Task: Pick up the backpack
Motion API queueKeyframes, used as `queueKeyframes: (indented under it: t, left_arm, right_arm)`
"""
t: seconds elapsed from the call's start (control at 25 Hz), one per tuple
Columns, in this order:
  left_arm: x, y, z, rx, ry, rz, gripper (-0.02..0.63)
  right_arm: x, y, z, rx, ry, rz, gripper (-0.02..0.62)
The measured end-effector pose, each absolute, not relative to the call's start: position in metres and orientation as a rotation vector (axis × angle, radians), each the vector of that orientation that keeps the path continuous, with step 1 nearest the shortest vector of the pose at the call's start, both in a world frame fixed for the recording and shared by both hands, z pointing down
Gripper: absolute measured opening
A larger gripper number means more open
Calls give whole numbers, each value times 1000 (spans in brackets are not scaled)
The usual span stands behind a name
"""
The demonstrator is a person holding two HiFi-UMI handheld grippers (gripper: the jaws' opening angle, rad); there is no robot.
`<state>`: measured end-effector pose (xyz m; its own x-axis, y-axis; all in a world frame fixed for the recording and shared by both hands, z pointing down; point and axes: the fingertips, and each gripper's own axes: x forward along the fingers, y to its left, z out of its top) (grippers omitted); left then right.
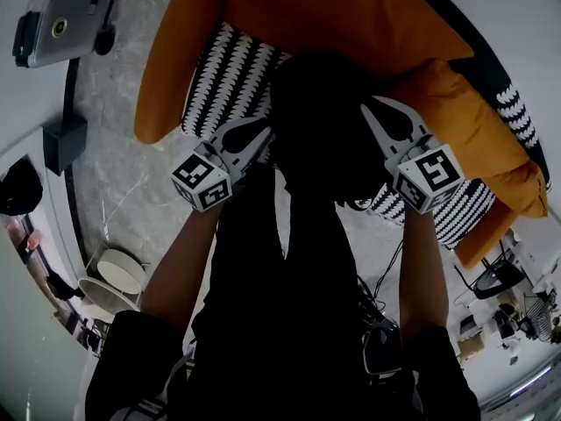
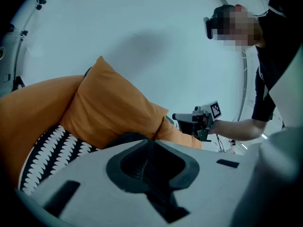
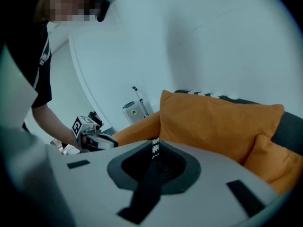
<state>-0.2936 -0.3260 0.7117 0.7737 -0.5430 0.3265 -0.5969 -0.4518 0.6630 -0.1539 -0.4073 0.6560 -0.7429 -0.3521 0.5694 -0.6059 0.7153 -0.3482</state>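
Head view: item, one backpack (image 1: pixel 320 121), black, matte fabric, a rounded dark mass with no pockets or zips legible. It is located between your two grippers in front of your torso, over the sofa's orange cushions (image 1: pixel 351 16) and black-and-white patterned cushion (image 1: pixel 232 82). Whether it rests on the sofa or hangs free cannot be told. Left gripper (image 1: pixel 261 137): jaws closed tight at the pack's left edge, with a dark band of it caught in the jaw recess. Right gripper (image 1: pixel 372 110): jaws likewise closed, with a black strap (image 3: pixel 147 183) running through them in the right gripper view. Handling, as a judgement: soft and shapeless, so expect it to sag and swing below your grip. Its weight is unknown, since the contents are unseen. It is not fragile. Webbing may slide through the pads, so take hold near where a strap meets the body, both sides level.
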Motion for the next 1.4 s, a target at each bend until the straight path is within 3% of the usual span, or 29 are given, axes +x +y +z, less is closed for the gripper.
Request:
queueKeyframes:
  t: [0.12,0.2,0.56,0.84,1.4]
  left_arm:
    - [-294,-336,732,2114,-821,73,28]
    - [-293,-341,745,2090,-800,66,104]
    - [-302,-360,814,1968,-801,73,161]
    - [-297,-363,854,1901,-769,107,219]
    - [-295,-389,880,1906,-754,176,224]
  right_arm:
    - [-154,-418,673,732,-2412,729,29]
    - [-155,-424,684,732,-2383,733,31]
    - [-163,-438,737,654,-2256,746,61]
    - [-161,-445,765,614,-2166,691,140]
    - [-156,-448,816,586,-1978,634,153]
